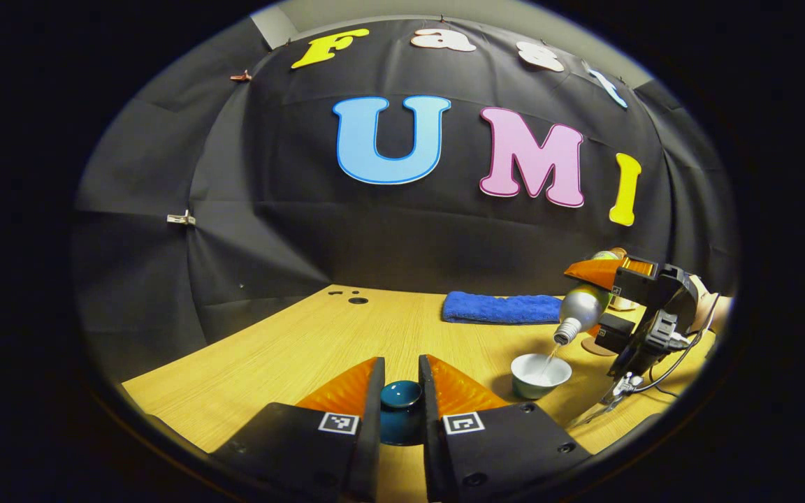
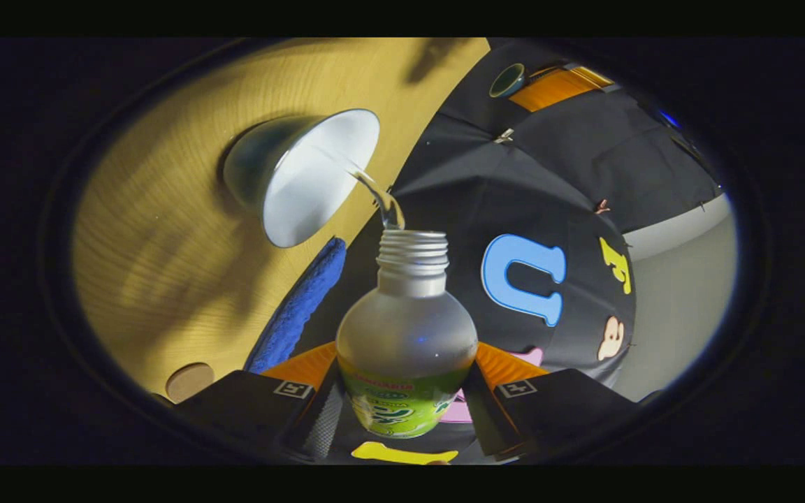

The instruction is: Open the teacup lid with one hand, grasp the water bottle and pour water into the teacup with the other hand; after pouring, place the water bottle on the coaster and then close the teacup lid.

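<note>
Toward the right side of the wooden table, the open teacup stands upright while a thin stream of water runs into it from the water bottle. The right gripper pinches the bottle around its body, both orange fingers pressed against its sides, and holds it tipped with the neck down, just above the cup's rim. In the right gripper view the bottle sits between the fingers, its threaded mouth aimed at the cup. The left gripper hangs over the near edge of the table, to the cup's left, its fingers closed on the dark blue lid. A blue towel lies at the far edge. The round coaster lies near the towel.
</note>
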`<act>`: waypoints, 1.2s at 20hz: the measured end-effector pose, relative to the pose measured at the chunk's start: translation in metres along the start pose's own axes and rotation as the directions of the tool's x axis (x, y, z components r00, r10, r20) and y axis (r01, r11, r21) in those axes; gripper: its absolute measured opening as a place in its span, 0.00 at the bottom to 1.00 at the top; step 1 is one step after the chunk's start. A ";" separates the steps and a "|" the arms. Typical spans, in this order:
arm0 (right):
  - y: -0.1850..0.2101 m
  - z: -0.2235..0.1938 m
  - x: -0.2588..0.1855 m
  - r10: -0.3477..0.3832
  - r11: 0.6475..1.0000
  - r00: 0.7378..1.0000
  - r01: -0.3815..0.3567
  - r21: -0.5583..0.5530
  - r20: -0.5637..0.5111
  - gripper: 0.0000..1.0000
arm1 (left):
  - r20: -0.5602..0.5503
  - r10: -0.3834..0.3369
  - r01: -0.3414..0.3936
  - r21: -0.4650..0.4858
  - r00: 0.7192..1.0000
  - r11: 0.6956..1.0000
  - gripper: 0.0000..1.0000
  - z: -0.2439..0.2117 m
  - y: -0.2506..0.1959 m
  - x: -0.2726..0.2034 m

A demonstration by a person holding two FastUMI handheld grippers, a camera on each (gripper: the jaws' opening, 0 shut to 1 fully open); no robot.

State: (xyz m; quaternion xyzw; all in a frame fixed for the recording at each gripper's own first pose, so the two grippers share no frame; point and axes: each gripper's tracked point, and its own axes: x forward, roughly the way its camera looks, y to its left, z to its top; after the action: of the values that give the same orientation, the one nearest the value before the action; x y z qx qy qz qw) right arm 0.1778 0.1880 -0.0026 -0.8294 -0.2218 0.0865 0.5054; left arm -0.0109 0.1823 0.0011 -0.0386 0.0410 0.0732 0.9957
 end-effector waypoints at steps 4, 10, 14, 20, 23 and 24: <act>-0.007 -0.007 0.003 -0.023 0.999 1.000 0.022 -0.042 -0.015 0.80 | 0.004 -0.006 0.006 0.004 1.000 1.000 0.30 0.002 -0.004 -0.003; -0.014 -0.005 0.002 -0.061 0.997 0.998 0.061 -0.056 0.001 0.80 | 0.006 -0.001 0.001 0.009 1.000 1.000 0.30 0.003 -0.004 -0.005; -0.024 -0.003 0.002 -0.091 0.992 0.996 0.091 -0.084 0.006 0.80 | 0.009 -0.005 0.005 0.019 1.000 1.000 0.30 0.005 -0.006 -0.007; -0.029 0.001 -0.003 -0.107 0.988 0.994 0.108 -0.110 0.014 0.80 | 0.016 -0.003 0.003 0.022 1.000 1.000 0.30 0.007 -0.007 -0.010; -0.027 0.002 -0.003 -0.103 0.988 0.995 0.104 -0.114 0.010 0.80 | 0.013 0.000 0.000 0.019 1.000 1.000 0.30 0.006 -0.006 -0.011; -0.027 0.002 -0.002 -0.100 0.988 0.995 0.101 -0.113 0.010 0.80 | 0.013 0.000 0.000 0.019 1.000 1.000 0.30 0.005 -0.006 -0.011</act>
State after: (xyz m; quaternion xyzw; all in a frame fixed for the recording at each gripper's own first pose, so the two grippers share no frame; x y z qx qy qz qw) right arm 0.1678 0.1995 0.0200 -0.8444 -0.2689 0.0500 0.4607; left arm -0.0206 0.1757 0.0076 -0.0289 0.0353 0.0731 0.9963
